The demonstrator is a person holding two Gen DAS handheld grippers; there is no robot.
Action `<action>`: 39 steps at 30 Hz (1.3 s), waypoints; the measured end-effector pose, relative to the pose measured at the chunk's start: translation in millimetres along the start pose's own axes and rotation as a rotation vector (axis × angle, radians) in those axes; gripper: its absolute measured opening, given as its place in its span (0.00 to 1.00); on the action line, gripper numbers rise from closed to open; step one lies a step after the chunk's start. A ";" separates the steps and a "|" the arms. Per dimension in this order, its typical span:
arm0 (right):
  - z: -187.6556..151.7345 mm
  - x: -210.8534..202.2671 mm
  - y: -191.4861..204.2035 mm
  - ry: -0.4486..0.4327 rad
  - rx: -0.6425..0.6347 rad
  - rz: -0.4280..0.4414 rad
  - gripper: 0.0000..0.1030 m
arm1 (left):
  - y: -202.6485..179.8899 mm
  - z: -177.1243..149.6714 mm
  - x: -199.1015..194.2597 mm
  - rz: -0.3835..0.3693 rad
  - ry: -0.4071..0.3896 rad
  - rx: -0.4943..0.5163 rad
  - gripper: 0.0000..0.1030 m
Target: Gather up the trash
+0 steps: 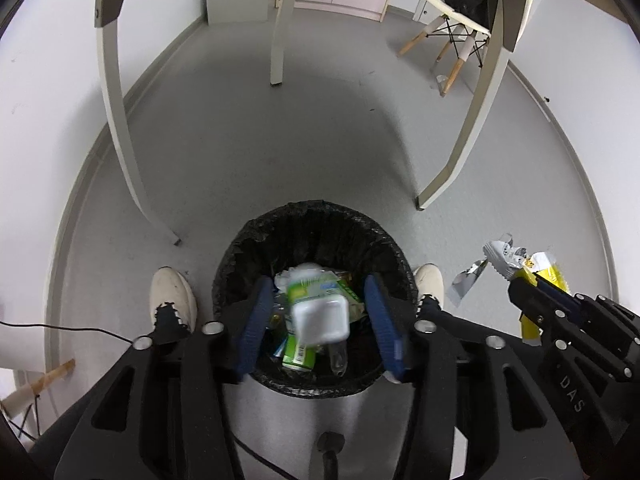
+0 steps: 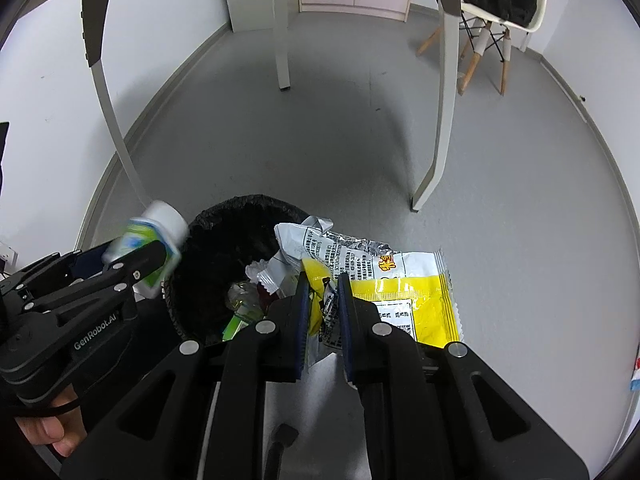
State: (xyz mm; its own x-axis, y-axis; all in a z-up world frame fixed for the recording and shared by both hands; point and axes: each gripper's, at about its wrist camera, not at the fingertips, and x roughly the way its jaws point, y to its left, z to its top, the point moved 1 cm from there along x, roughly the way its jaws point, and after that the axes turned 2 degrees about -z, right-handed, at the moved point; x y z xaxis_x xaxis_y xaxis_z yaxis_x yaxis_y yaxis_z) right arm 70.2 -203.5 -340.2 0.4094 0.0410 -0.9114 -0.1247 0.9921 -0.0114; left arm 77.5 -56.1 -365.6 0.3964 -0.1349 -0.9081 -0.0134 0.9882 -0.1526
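A black-lined trash bin (image 1: 312, 220) stands on the grey floor, holding cartons, a bottle and wrappers; it also shows in the right wrist view (image 2: 224, 216). My left gripper (image 1: 320, 312) is open above the bin, and a blurred white-and-green bottle (image 1: 320, 312) is between its blue pads (image 1: 256, 320), apart from both. The bottle shows in the right wrist view (image 2: 148, 240) beside the left gripper's fingers (image 2: 132, 264). My right gripper (image 2: 324, 300) is shut on a yellow-and-silver snack wrapper (image 2: 400, 280), held right of the bin; it shows in the left wrist view (image 1: 536, 276).
White curved table legs (image 1: 116, 120) stand behind the bin, with a straight leg (image 1: 278, 40) further back. A white chair (image 1: 452, 20) with a dark coat is at the back right. The person's white shoes (image 1: 172, 292) flank the bin.
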 end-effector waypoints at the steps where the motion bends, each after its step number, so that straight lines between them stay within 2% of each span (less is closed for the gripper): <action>1: 0.1 -0.5 0.8 -0.002 -0.004 -0.002 0.13 | 2.3 -0.5 -0.7 0.008 -0.001 0.003 0.60; 3: 0.7 -1.6 1.8 -0.003 -0.008 0.001 0.13 | 8.4 -1.1 -2.2 0.011 0.001 -0.005 0.65; 8: 6.4 3.1 5.0 0.004 0.000 0.025 0.13 | 29.3 -2.3 -12.2 0.031 -0.021 -0.036 0.86; 11: 8.7 4.5 14.2 0.004 -0.008 0.042 0.13 | 37.2 -3.2 -17.1 0.052 -0.034 -0.033 0.91; 14: 11.1 6.6 25.1 0.003 -0.026 0.058 0.13 | 42.4 -4.9 -20.4 0.066 -0.042 -0.026 0.94; 22: 21.8 15.5 44.8 0.012 -0.054 0.096 0.14 | 63.1 -5.6 -21.1 0.092 -0.036 -0.059 0.94; 28: 27.8 17.3 48.0 0.016 -0.065 0.111 0.21 | 64.6 1.3 -19.7 0.092 -0.024 -0.068 0.94; 37: 35.6 10.5 41.8 -0.011 -0.068 0.104 0.56 | 62.2 10.1 -25.2 0.090 -0.037 -0.060 0.94; 39: 37.9 6.8 37.7 -0.024 -0.054 0.100 0.73 | 62.2 10.4 -28.3 0.091 -0.044 -0.056 0.94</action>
State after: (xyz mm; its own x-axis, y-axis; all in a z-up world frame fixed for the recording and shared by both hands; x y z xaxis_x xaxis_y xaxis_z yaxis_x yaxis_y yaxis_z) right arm 102.5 -161.3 -331.3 0.4142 0.1428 -0.8989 -0.2141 0.9752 0.0562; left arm 75.0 10.0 -345.4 0.4307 -0.0403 -0.9016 -0.1019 0.9904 -0.0929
